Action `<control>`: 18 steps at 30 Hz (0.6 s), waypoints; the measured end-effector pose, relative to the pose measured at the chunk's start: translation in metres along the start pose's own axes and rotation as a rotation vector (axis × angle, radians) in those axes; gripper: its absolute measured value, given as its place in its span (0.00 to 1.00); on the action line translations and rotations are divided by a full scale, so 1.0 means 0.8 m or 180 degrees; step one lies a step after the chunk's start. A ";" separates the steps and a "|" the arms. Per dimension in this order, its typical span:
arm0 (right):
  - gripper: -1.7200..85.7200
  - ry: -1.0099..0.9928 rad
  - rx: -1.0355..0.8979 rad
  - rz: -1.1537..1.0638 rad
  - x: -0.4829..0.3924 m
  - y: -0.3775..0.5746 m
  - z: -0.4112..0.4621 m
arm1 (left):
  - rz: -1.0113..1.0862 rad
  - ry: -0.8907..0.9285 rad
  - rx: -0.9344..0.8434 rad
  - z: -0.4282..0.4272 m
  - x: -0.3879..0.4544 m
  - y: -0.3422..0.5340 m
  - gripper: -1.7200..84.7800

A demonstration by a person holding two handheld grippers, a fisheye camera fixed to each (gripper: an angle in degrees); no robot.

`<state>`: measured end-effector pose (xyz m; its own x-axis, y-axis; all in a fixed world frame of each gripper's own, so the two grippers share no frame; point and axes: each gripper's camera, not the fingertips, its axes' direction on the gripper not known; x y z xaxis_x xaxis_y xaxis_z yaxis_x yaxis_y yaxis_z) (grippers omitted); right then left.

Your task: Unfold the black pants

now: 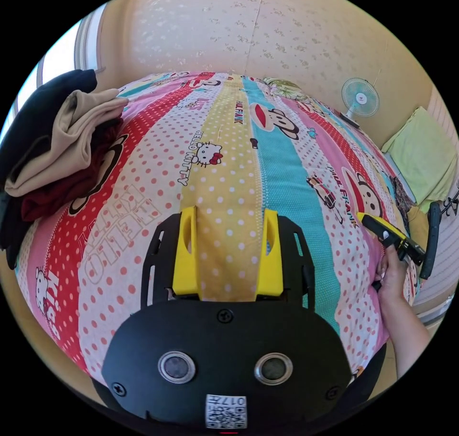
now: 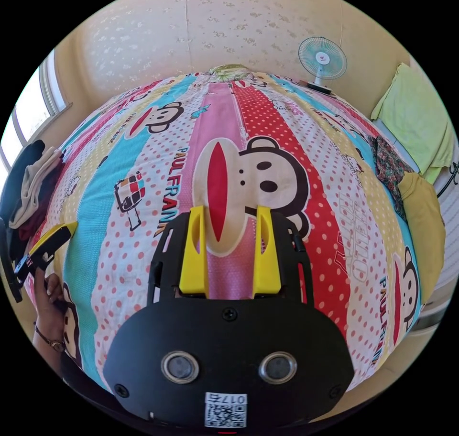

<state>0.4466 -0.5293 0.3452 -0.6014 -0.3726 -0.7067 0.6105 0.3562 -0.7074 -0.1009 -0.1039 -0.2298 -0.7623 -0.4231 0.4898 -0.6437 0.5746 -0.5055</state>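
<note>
Left gripper view: left gripper (image 1: 229, 254) hangs over the bed (image 1: 287, 192), its 2 yellow jaws apart, nothing between them but patterned cover. Far left on the bed sits a pile of clothes (image 1: 57, 154): a beige piece on top, dark red under it, black cloth (image 1: 43, 106) along the far and outer side. The black pants are judged to be that black cloth; how they are folded cannot be told, and their long axis cannot be read from the heap. At the right edge the right gripper (image 1: 389, 235) shows, held in a hand (image 1: 394, 276).

Right gripper view: right gripper (image 2: 229, 254) is over the middle of the bed, jaws apart and empty, above a monkey print. The pile (image 2: 31, 192) lies far off at the left edge of the bed. The left gripper (image 2: 45, 247) is between this one and the pile, held in a hand (image 2: 50, 302); its jaw state cannot be told from this angle.

Judgement: unfolding has not begun; neither gripper touches any cloth. The pile lies left of both pairs of jaws, near the left gripper and well apart from the right. The left one looks the natural first reach, and the black cloth sits partly under the beige and red pieces, so it may drag them along.

A fan (image 2: 322, 58) stands at the far wall; green cloth (image 2: 416, 115) hangs far right.
</note>
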 end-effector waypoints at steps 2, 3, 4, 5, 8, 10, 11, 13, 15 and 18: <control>0.19 -0.0108 -0.0072 0.0052 0.014 -0.002 0.003 | 0.0011 -0.0017 0.0015 -0.005 0.007 -0.004 0.23; 0.19 -0.0195 -0.0126 0.0096 0.024 -0.003 0.004 | 0.0020 -0.0030 0.0027 -0.009 0.012 -0.006 0.23; 0.20 -0.0255 -0.0158 0.0098 0.028 -0.004 0.004 | 0.0029 -0.0042 0.0036 -0.013 0.017 -0.009 0.23; 0.20 -0.0355 -0.0216 0.0064 0.034 -0.006 0.003 | 0.0030 -0.0043 0.0042 -0.015 0.018 -0.010 0.23; 0.22 -0.0377 -0.0397 -0.0033 0.035 -0.012 0.000 | 0.0012 0.0013 0.0087 -0.029 0.024 -0.016 0.23; 0.22 -0.0592 -0.0479 -0.0117 0.024 -0.022 -0.006 | -0.0005 0.0019 0.0114 -0.042 0.030 -0.022 0.23; 0.21 -0.0985 -0.0488 -0.0168 0.013 -0.033 -0.012 | -0.0008 0.0027 0.0119 -0.045 0.031 -0.024 0.23; 0.20 -0.1737 -0.0382 -0.0149 -0.009 -0.054 -0.026 | -0.0052 0.0093 0.0140 -0.063 0.031 -0.028 0.21; 0.20 -0.2598 -0.0185 -0.0093 -0.057 -0.089 -0.045 | -0.0091 0.0267 0.0162 -0.082 0.025 -0.026 0.21; 0.20 -0.3330 -0.0334 -0.0461 -0.160 -0.141 -0.056 | -0.0121 0.0667 0.0310 -0.120 0.015 -0.014 0.17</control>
<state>0.4319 -0.4836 0.5146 0.1085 -0.9516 -0.2876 0.4910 0.3028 -0.8168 -0.0965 -0.0482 -0.1499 -0.7132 -0.2826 0.6415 -0.6830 0.4863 -0.5450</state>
